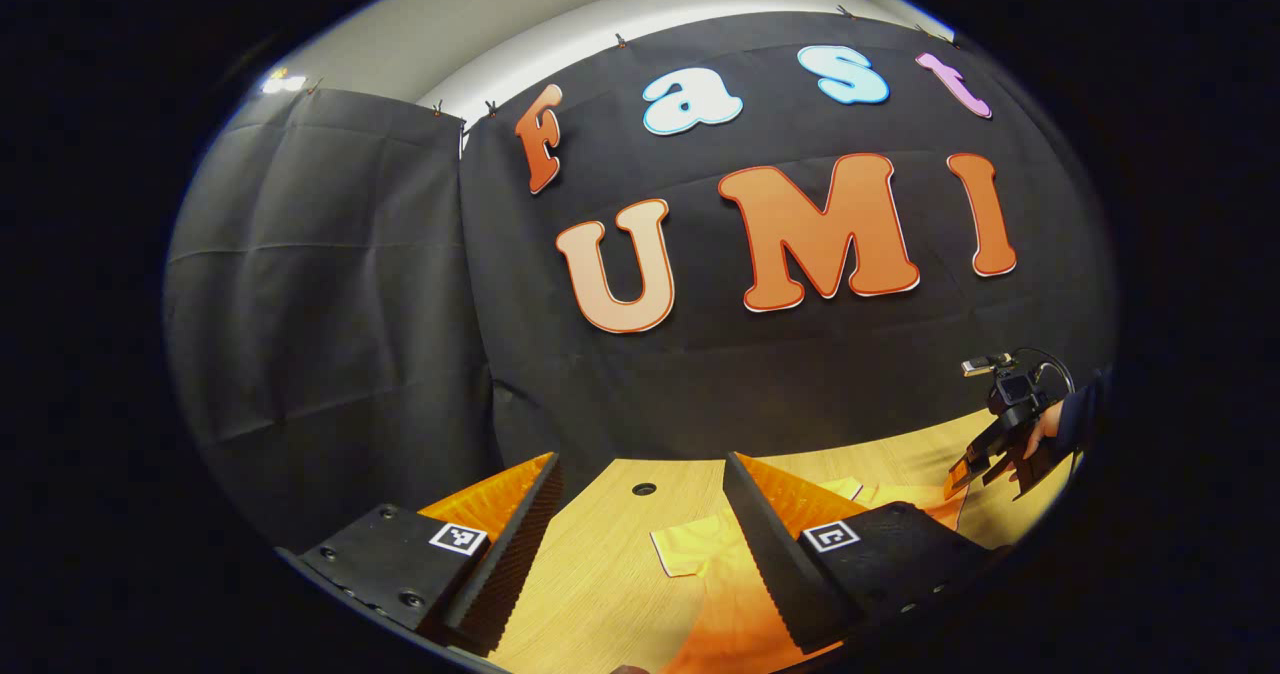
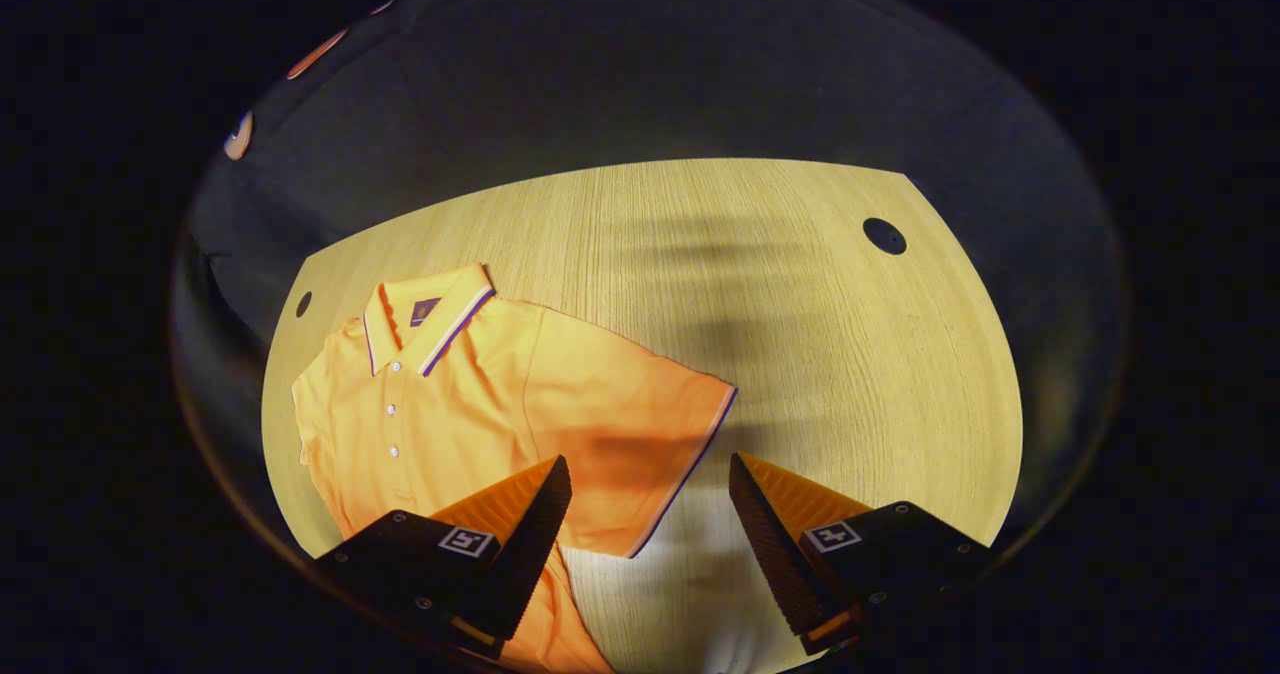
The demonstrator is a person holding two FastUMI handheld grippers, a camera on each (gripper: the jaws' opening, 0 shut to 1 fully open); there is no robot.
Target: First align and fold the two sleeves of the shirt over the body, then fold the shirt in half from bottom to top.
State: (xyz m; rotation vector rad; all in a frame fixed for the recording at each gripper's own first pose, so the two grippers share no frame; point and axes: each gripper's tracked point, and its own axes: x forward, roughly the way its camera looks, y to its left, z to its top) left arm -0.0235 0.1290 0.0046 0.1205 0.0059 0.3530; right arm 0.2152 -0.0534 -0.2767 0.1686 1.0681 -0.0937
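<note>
Spread wide at the bottom of the left gripper view, the left gripper [image 1: 642, 514] hangs above a pale wooden table [image 1: 600, 574] with its two fingers apart and nothing between them. Below the gap lies an orange polo shirt [image 1: 725, 594], one sleeve [image 1: 690, 546] spread flat on the wood, its edge pale. A small round hole [image 1: 644, 489] marks the tabletop farther back. At the far right the right gripper [image 1: 975, 459] shows above another part of the orange cloth, held by a hand [image 1: 1045, 429] with a dark sleeve behind it; from here it cannot be told how its jaws stand. Black cloth walls off the back of the booth.

Wide apart too are the jaws in the right gripper view, where the right gripper [image 2: 650, 504] hovers over the table [image 2: 850, 354] and holds nothing. The shirt [image 2: 440, 404] lies face up on the left part of the tabletop, collar [image 2: 430, 319] toward the far edge, buttons down the front. Its sleeve [image 2: 640, 424] stretches out flat, the dark-trimmed cuff edge running between the two fingers. Two round holes [image 2: 884, 236] sit near the table's far corners, and a blurred shadow falls across the wood.
</note>
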